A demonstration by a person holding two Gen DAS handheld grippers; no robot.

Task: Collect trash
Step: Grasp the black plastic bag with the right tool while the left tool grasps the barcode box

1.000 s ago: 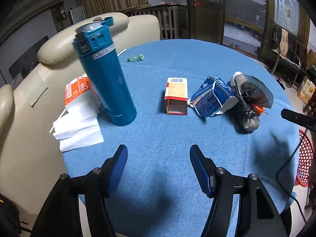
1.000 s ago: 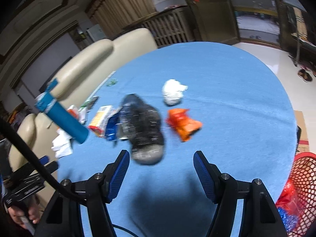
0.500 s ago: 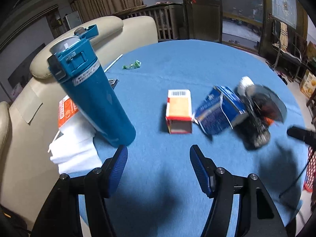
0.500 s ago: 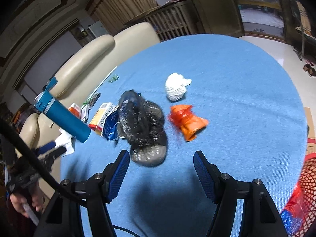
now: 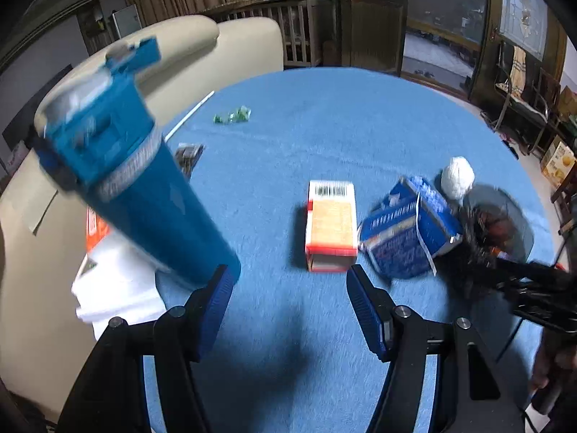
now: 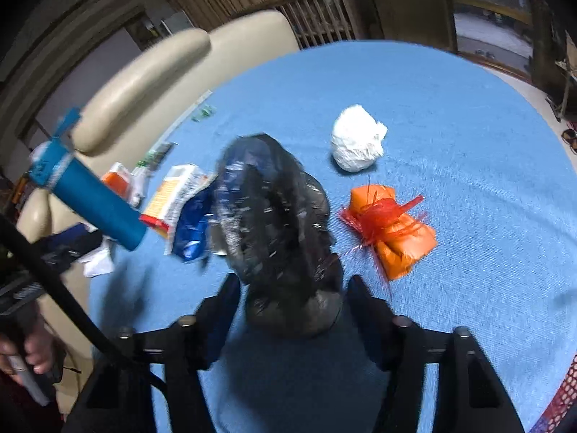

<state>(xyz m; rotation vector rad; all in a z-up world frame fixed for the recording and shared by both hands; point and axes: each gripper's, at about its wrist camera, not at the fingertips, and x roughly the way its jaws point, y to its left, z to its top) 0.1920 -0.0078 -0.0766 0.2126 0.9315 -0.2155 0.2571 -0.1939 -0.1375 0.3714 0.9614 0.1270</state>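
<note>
Left wrist view: the left gripper (image 5: 288, 290) hangs over a round table (image 5: 324, 115) covered in nubby blue cloth, its two ribbed blue pads spread wide with nothing between them. Just ahead of the gap lies one rectangular red-and-orange carton (image 5: 331, 226) with a barcode on its far end. Touching its right side is one crumpled blue-and-white carton (image 5: 407, 238), torn open. Behind that sits one white wad of paper (image 5: 457, 176), and to the right one wrinkled black plastic bag (image 5: 483, 231), blurred. One smooth teal flask (image 5: 126, 187) with a flip lid stands at the left, by a stack of white tissue packs (image 5: 115, 288). One small green wrapper (image 5: 232, 118) lies far back, near one thin white straw (image 5: 189, 115).

Right wrist view: the right gripper (image 6: 292, 305) has its jaws spread on either side of the black plastic bag (image 6: 277, 223); its glossy, crinkled bulk fills the gap, though blur hides whether the pads touch it. One orange plastic bundle (image 6: 391, 231), tied with frayed red mesh, lies just right of the bag. The white paper wad (image 6: 357, 139) sits beyond it, apart. The two cartons lie at the bag's left, the blue one (image 6: 191, 231) against it. A corner of one red mesh basket (image 6: 562, 397) shows at the lower right.
</note>
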